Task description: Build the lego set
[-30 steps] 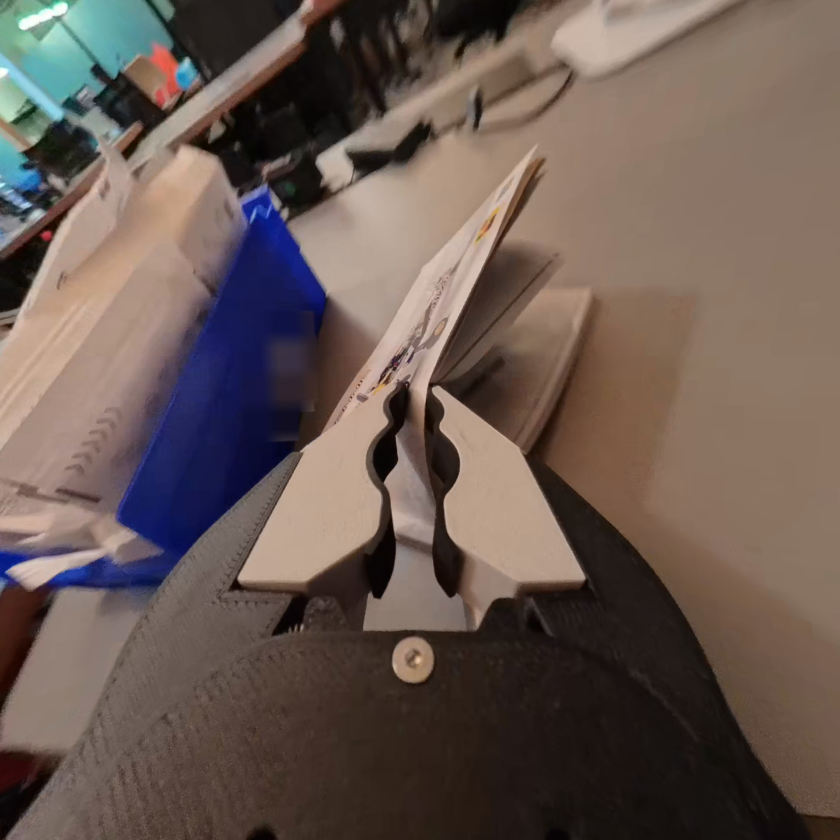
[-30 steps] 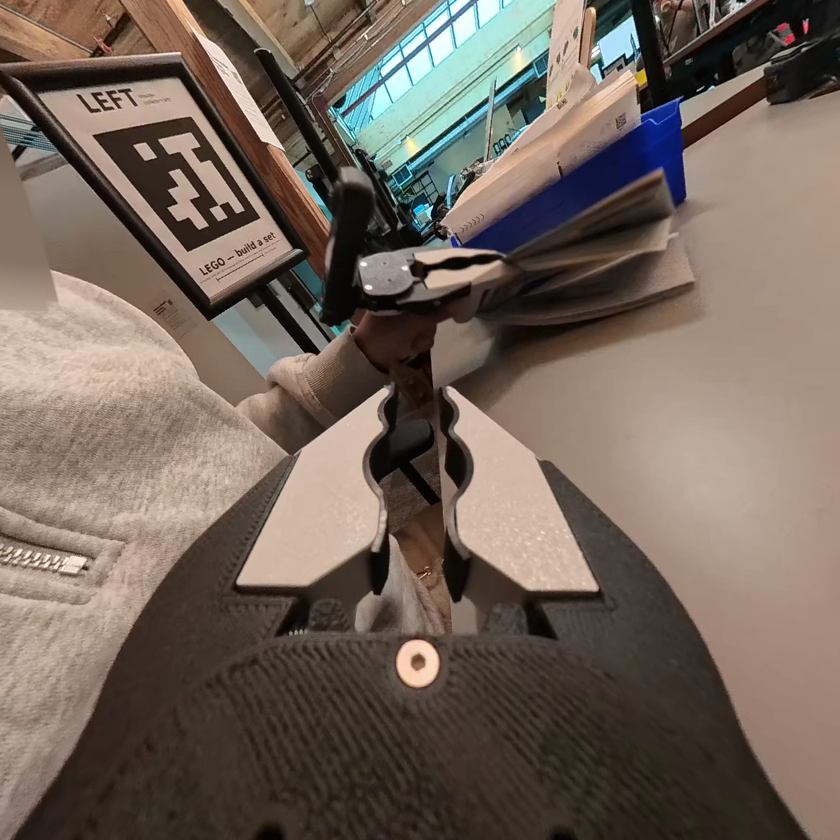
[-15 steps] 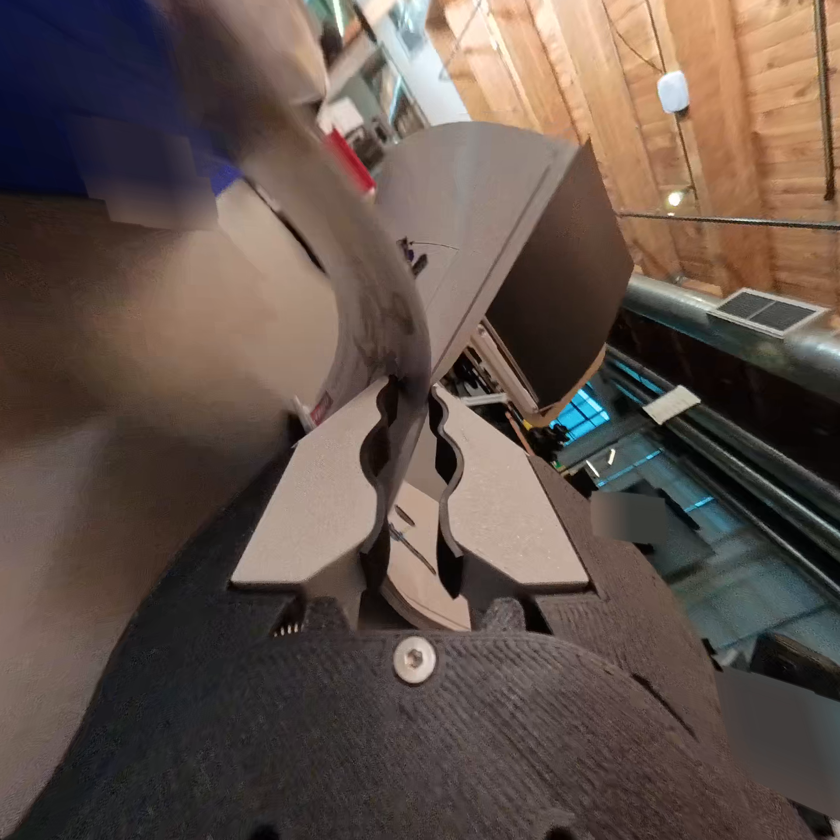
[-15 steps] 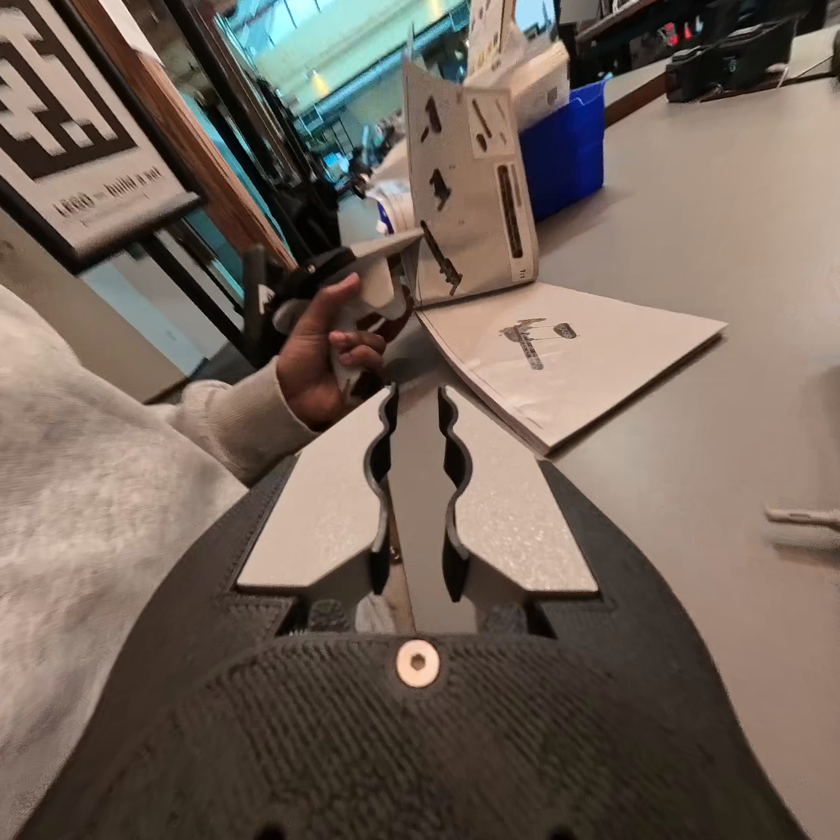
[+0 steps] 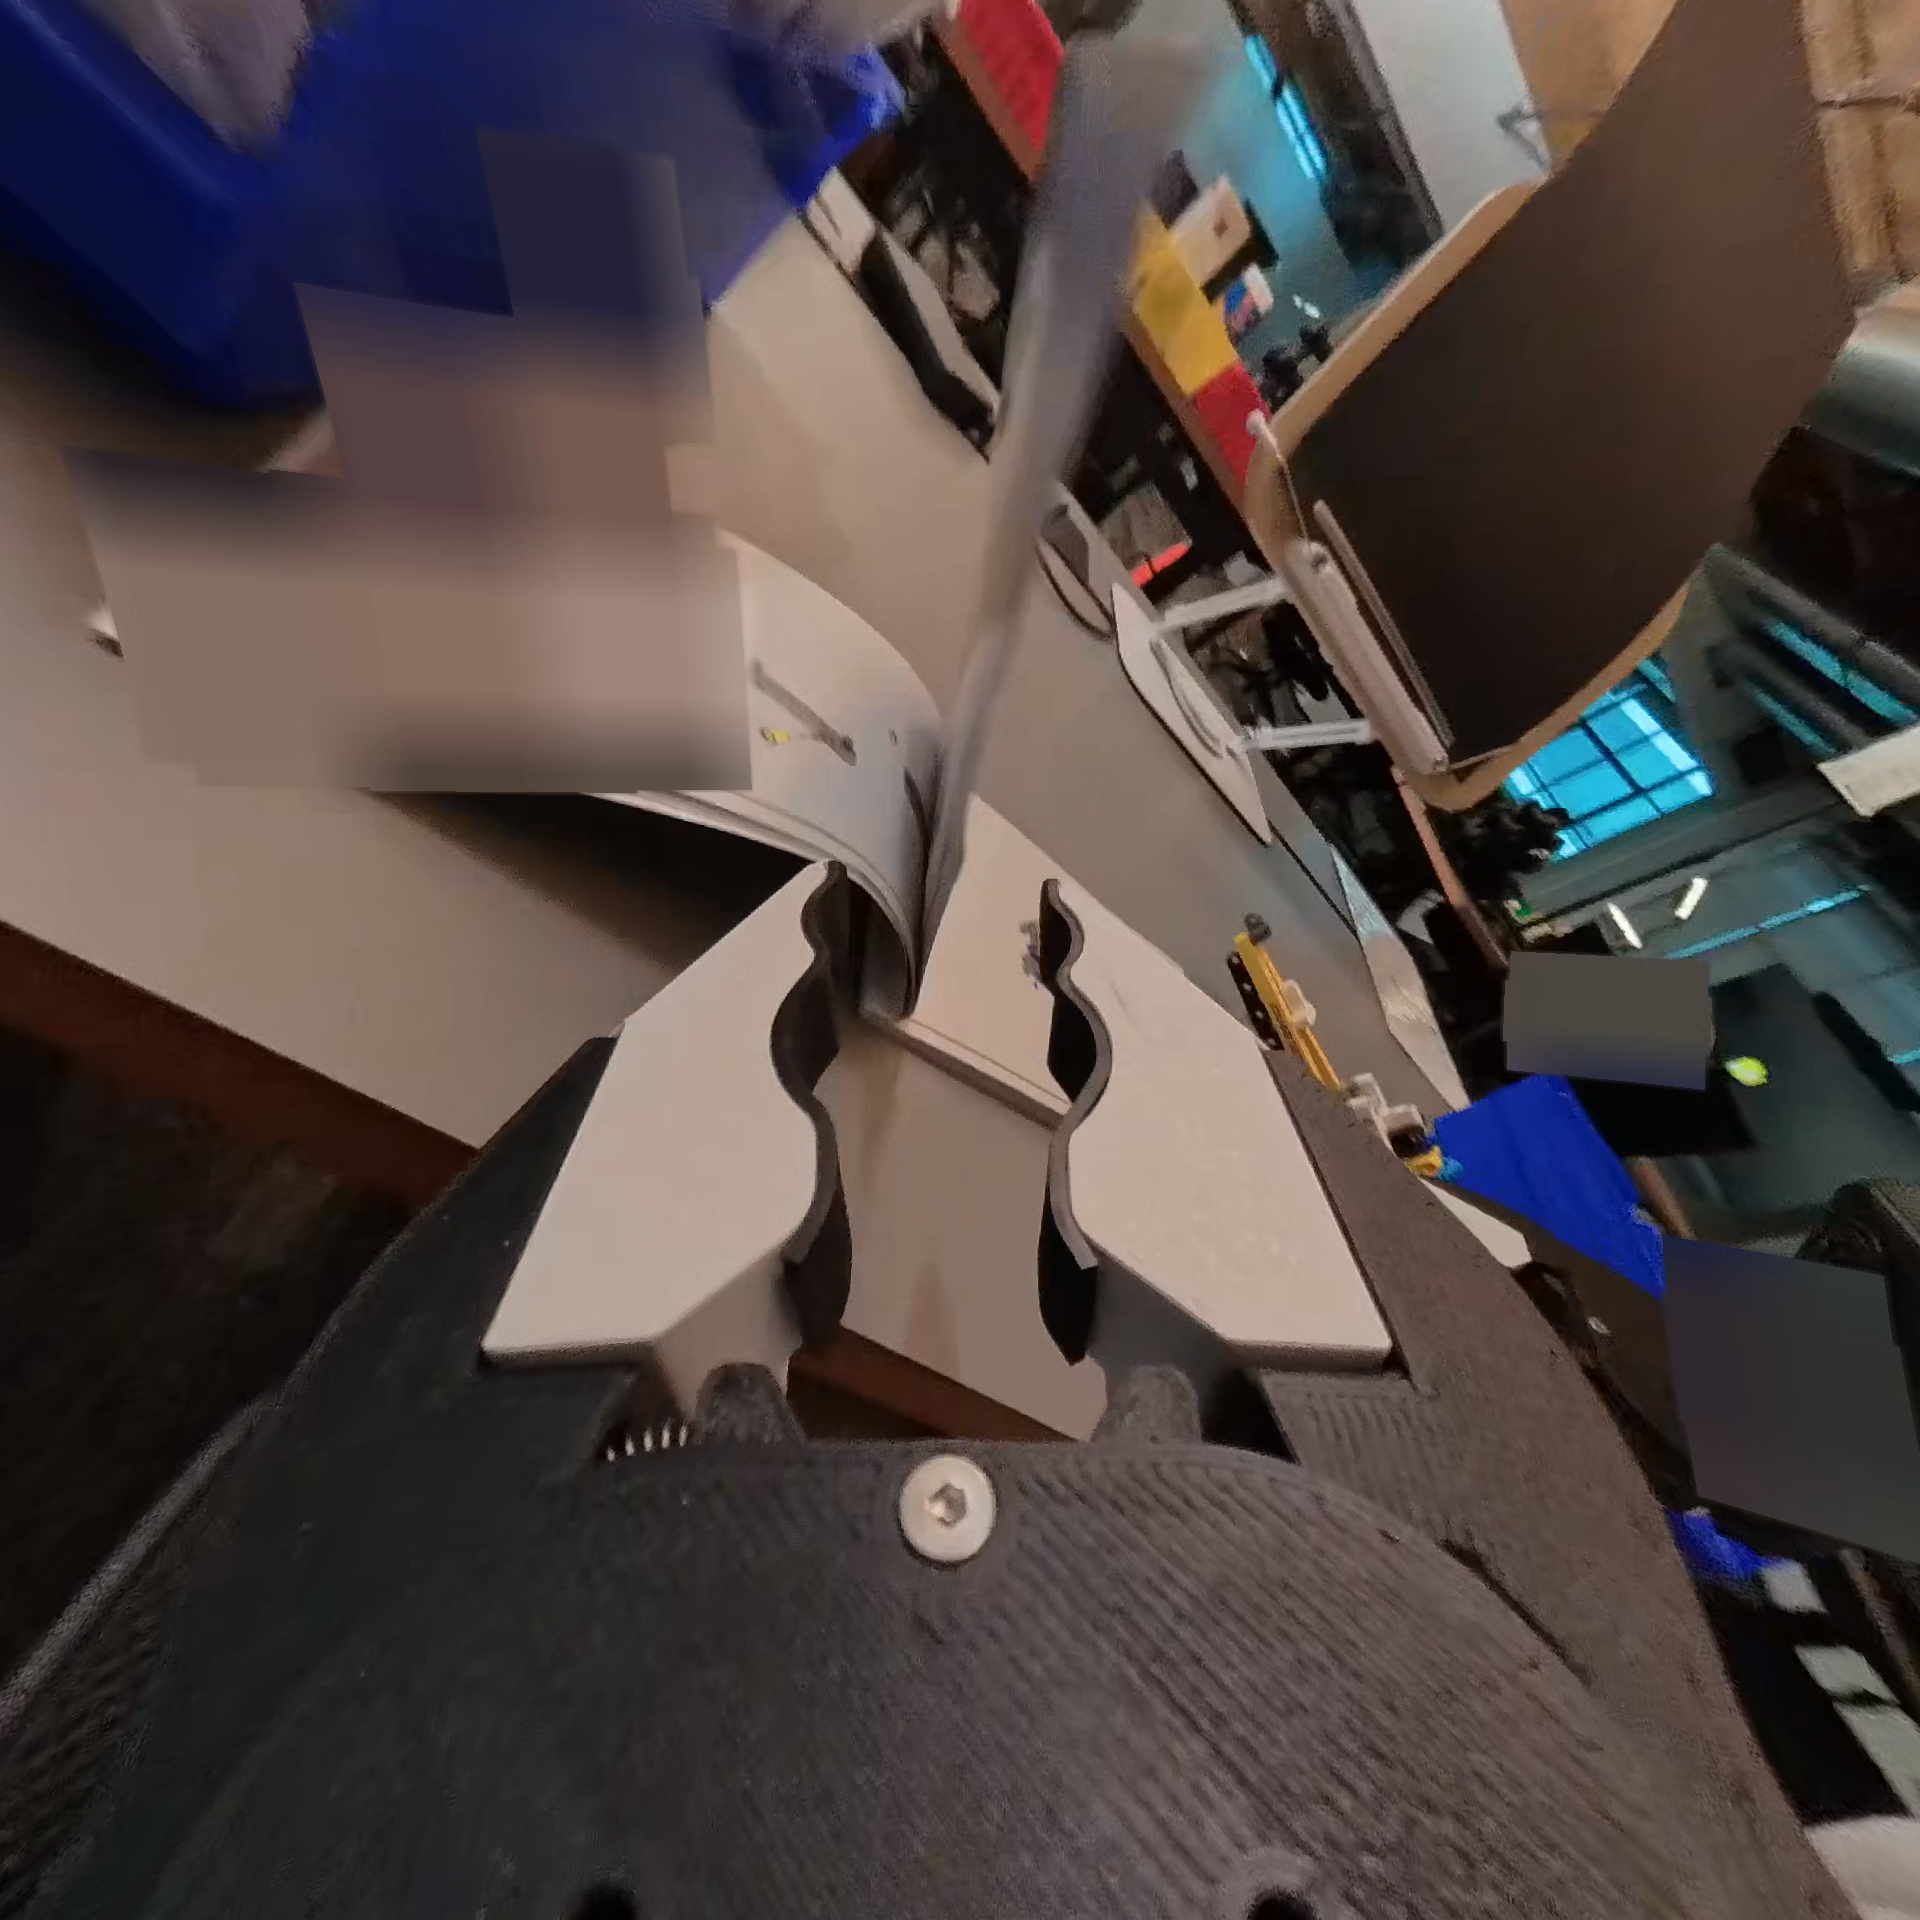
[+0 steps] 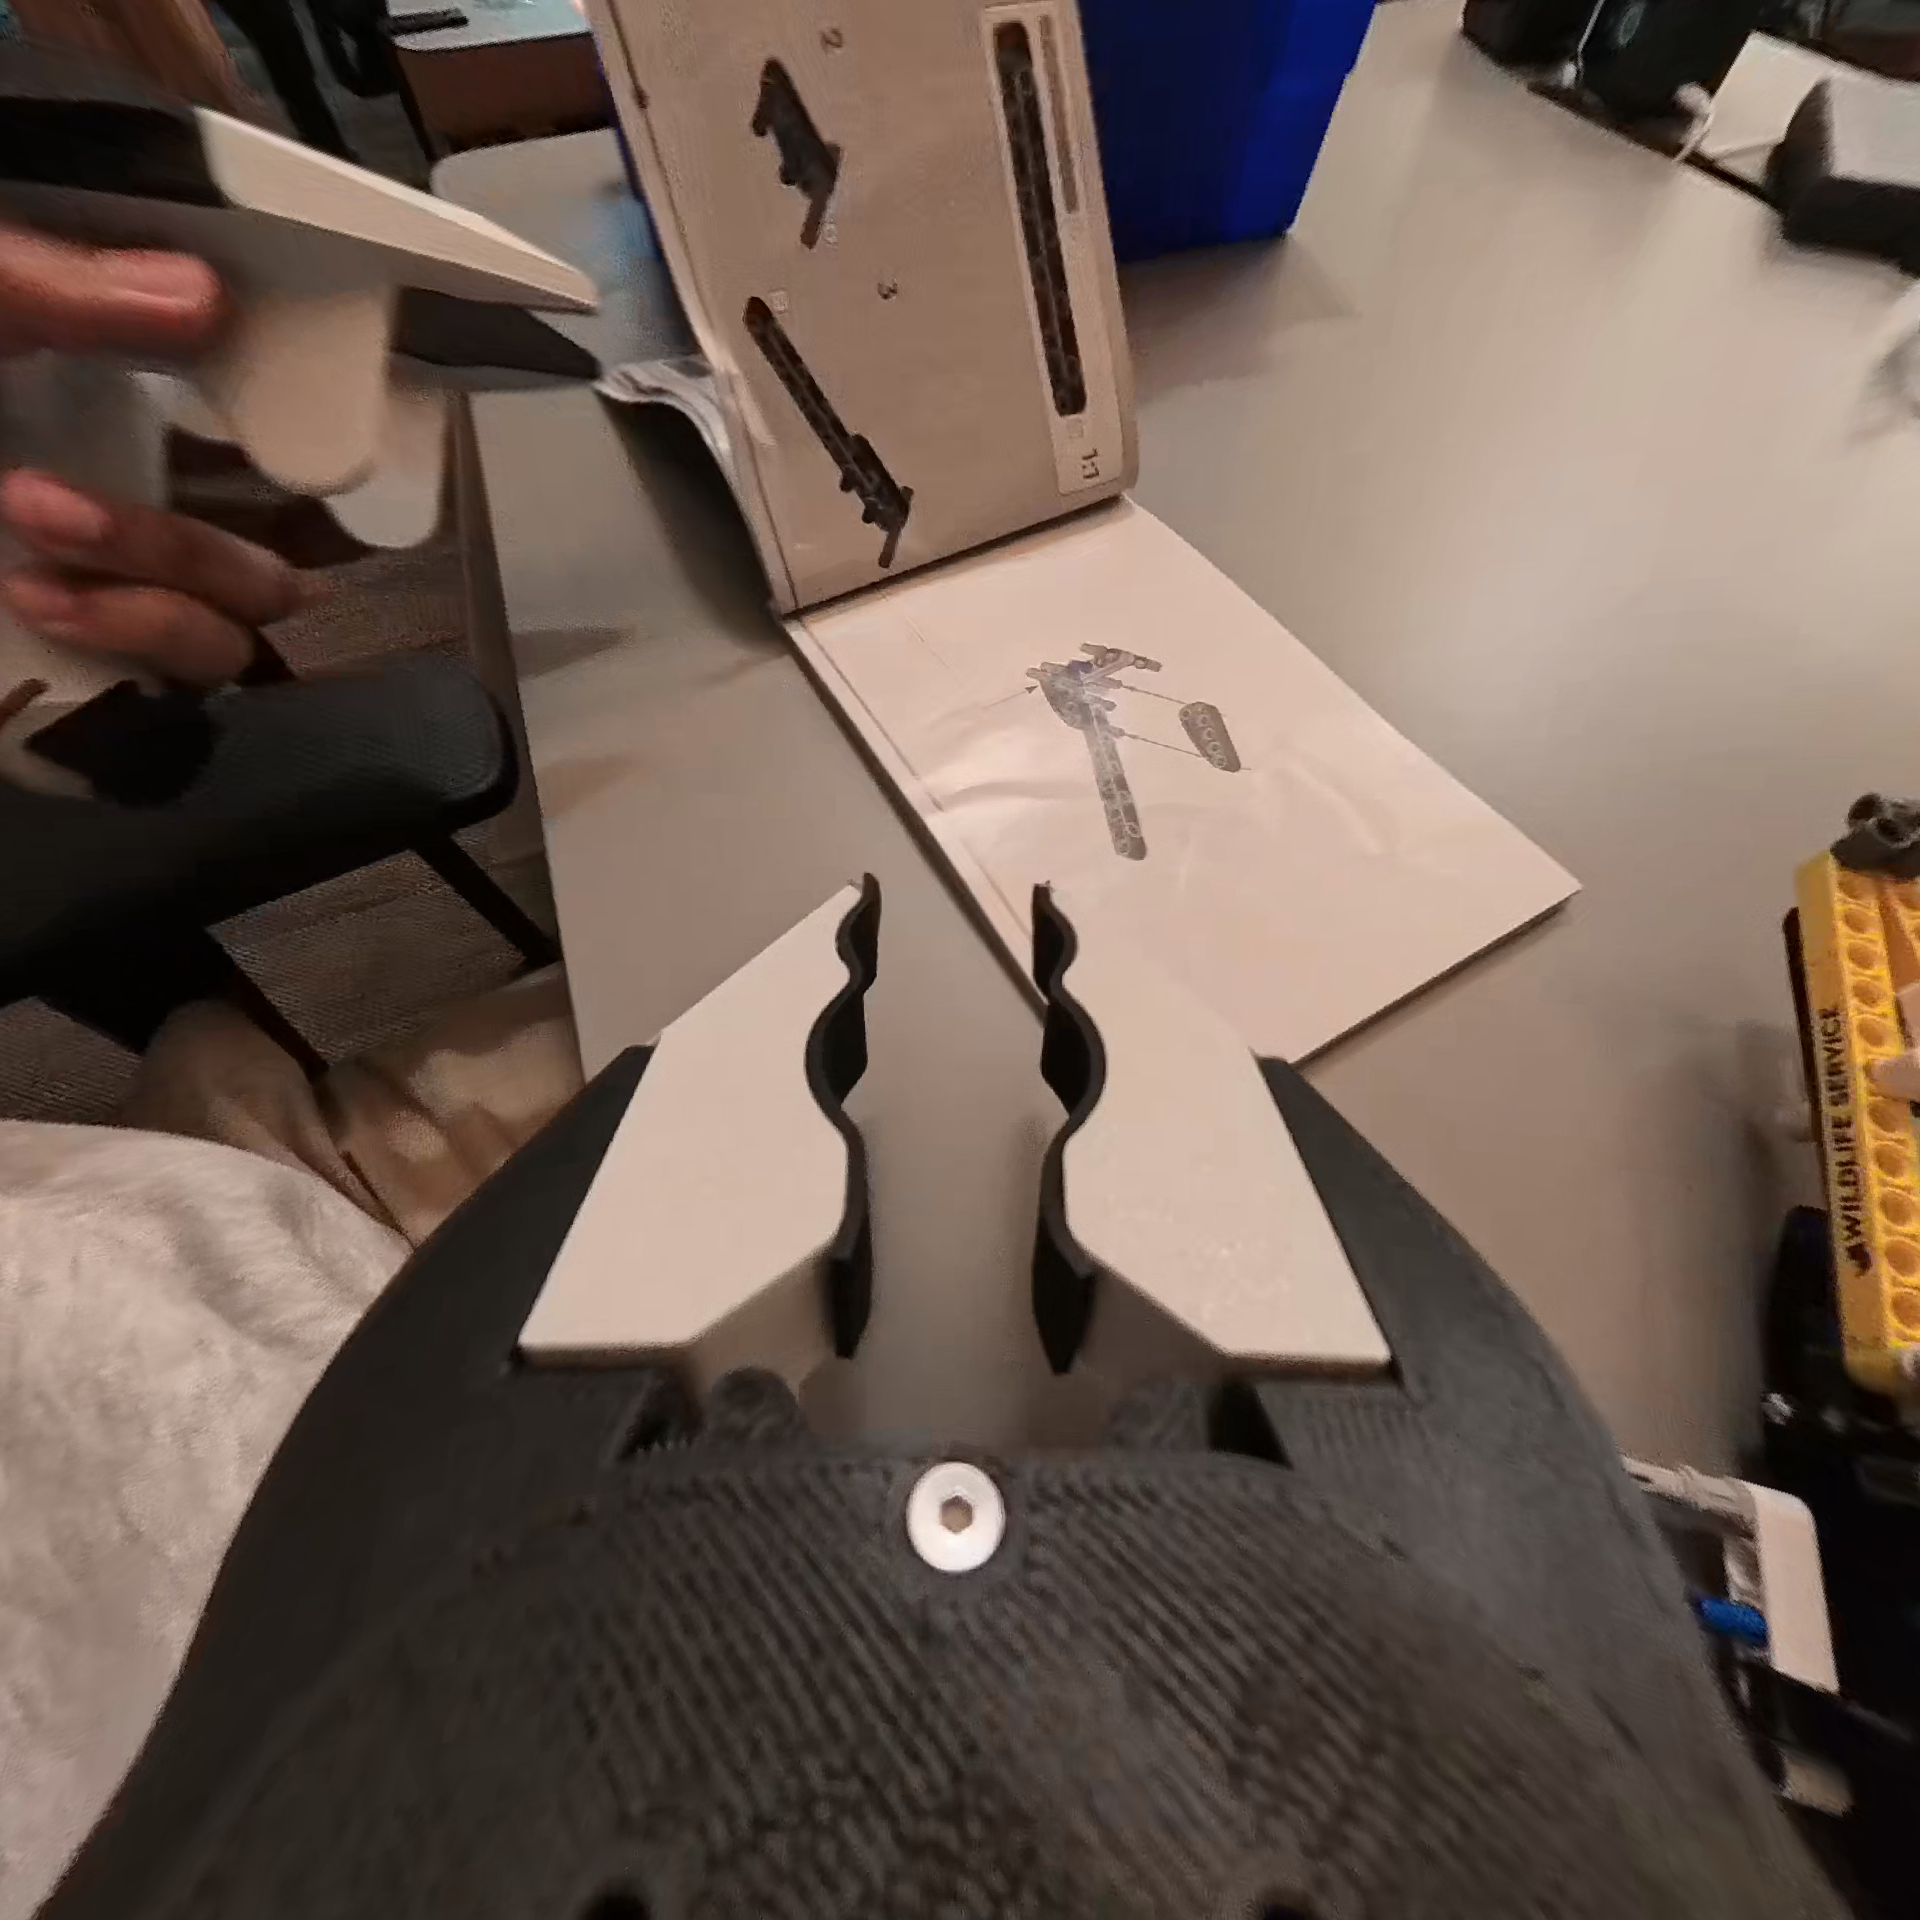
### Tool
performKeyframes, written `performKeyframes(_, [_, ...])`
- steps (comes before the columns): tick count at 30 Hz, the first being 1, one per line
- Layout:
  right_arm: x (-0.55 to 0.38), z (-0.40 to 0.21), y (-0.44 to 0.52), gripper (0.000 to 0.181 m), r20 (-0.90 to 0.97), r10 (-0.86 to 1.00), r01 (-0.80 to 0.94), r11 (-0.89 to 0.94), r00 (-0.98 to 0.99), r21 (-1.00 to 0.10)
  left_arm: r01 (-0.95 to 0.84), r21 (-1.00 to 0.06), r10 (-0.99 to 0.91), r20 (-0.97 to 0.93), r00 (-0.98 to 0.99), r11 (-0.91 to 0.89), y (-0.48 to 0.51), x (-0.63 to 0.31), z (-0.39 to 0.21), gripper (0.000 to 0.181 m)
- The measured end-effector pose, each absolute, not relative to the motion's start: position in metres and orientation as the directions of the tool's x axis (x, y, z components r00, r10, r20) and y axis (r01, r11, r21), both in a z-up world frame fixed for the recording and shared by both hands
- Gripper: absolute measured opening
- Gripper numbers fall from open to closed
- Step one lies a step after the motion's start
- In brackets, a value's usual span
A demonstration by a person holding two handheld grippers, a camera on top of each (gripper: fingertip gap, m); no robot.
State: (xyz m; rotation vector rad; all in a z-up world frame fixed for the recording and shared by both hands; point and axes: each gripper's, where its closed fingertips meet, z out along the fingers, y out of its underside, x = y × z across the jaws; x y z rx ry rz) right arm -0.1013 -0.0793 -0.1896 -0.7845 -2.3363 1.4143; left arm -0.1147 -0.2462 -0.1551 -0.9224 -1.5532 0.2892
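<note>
The instruction booklet lies open on the grey table, with one page standing upright. My right gripper is open and empty, just above the table at the booklet's near corner. My left gripper is open, with the booklet's curled pages just beyond its left fingertip and the upright page seen edge-on. It also shows blurred at the upper left of the right wrist view, held by a hand, apart from the booklet. A yellow lego model sits at the right edge; it also shows in the left wrist view.
A blue bin stands behind the booklet and also shows in the left wrist view. A black chair and a person's grey sleeve are at the left, past the table edge. Dark objects lie at the far right. There is about 15 centimeters between the tips of the two grippers.
My left gripper was shut on the booklet pages, swung them over, and now stands open and off them. My right gripper has turned toward the open booklet and its jaws stand wider.
</note>
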Motion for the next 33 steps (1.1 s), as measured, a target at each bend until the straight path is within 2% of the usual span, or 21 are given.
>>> performKeyframes(3, [-0.109, -0.192, -0.077, 0.030, -0.063, 0.610, 0.338, 0.347, -0.790, -0.875, 0.256, -0.790, 0.789, 0.600, 0.132, 0.558, -0.253, -0.115, -0.126, 0.035])
performKeyframes(5, [-0.114, -0.189, -0.074, 0.029, -0.082, 0.623, 0.349, 0.319, -0.778, -0.881, 0.211, -0.902, 0.877, 0.421, 0.232, 0.377, -0.232, -0.117, -0.113, 0.037])
performKeyframes(7, [-0.119, -0.186, -0.069, 0.029, -0.108, 0.635, 0.362, 0.285, -0.765, -0.887, 0.195, -0.965, 0.912, 0.233, 0.337, 0.174, -0.201, -0.121, -0.115, 0.049])
performKeyframes(9, [-0.121, -0.183, -0.060, 0.027, -0.127, 0.650, 0.370, 0.253, -0.750, -0.894, 0.263, -0.962, 0.932, 0.025, 0.361, -0.076, -0.187, -0.130, -0.140, 0.053])
performKeyframes(12, [-0.116, -0.184, -0.038, 0.024, -0.127, 0.660, 0.375, 0.248, -0.741, -0.893, 0.340, -0.860, 0.873, -0.214, 0.438, -0.381, -0.176, -0.137, -0.174, 0.057])
performKeyframes(14, [-0.110, -0.183, -0.024, 0.022, -0.119, 0.665, 0.367, 0.246, -0.737, -0.897, 0.327, -0.834, 0.810, -0.220, 0.543, -0.445, -0.154, -0.131, -0.181, 0.057])
performKeyframes(18, [-0.108, -0.175, -0.001, 0.022, -0.117, 0.721, 0.350, 0.183, -0.683, -0.919, 0.314, -0.803, 0.684, -0.152, 0.714, -0.506, -0.107, -0.117, -0.192, 0.068])
performKeyframes(19, [-0.111, -0.169, 0.004, 0.020, -0.113, 0.745, 0.330, 0.150, -0.658, -0.932, 0.307, -0.780, 0.664, -0.179, 0.726, -0.545, -0.102, -0.119, -0.197, 0.073])
performKeyframes(21, [-0.117, -0.159, 0.015, 0.015, -0.122, 0.787, 0.294, 0.079, -0.605, -0.952, 0.277, -0.737, 0.637, -0.260, 0.726, -0.617, -0.095, -0.125, -0.205, 0.072])
performKeyframes(24, [-0.122, -0.142, 0.026, 0.013, -0.187, 0.799, 0.236, -0.058, -0.572, -0.970, 0.281, -0.694, 0.609, -0.282, 0.741, -0.663, -0.084, -0.128, -0.214, 0.072])
performKeyframes(27, [-0.115, -0.125, 0.036, 0.013, -0.297, 0.730, 0.206, -0.215, -0.615, -0.955, 0.310, -0.675, 0.622, -0.282, 0.730, -0.670, -0.080, -0.135, -0.221, 0.064])
performKeyframes(30, [-0.114, -0.114, 0.060, 0.009, -0.468, 0.627, 0.227, -0.428, -0.623, -0.875, 0.345, -0.674, 0.635, -0.240, 0.735, -0.653, -0.078, -0.137, -0.223, 0.059])
performKeyframes(31, [-0.114, -0.115, 0.064, 0.010, -0.528, 0.579, 0.267, -0.478, -0.621, -0.837, 0.356, -0.674, 0.632, -0.214, 0.745, -0.648, -0.076, -0.134, -0.224, 0.051])
performKeyframes(33, [-0.111, -0.117, 0.063, 0.014, -0.598, 0.483, 0.342, -0.518, -0.640, -0.784, 0.372, -0.681, 0.626, -0.164, 0.762, -0.631, -0.070, -0.129, -0.225, 0.020])
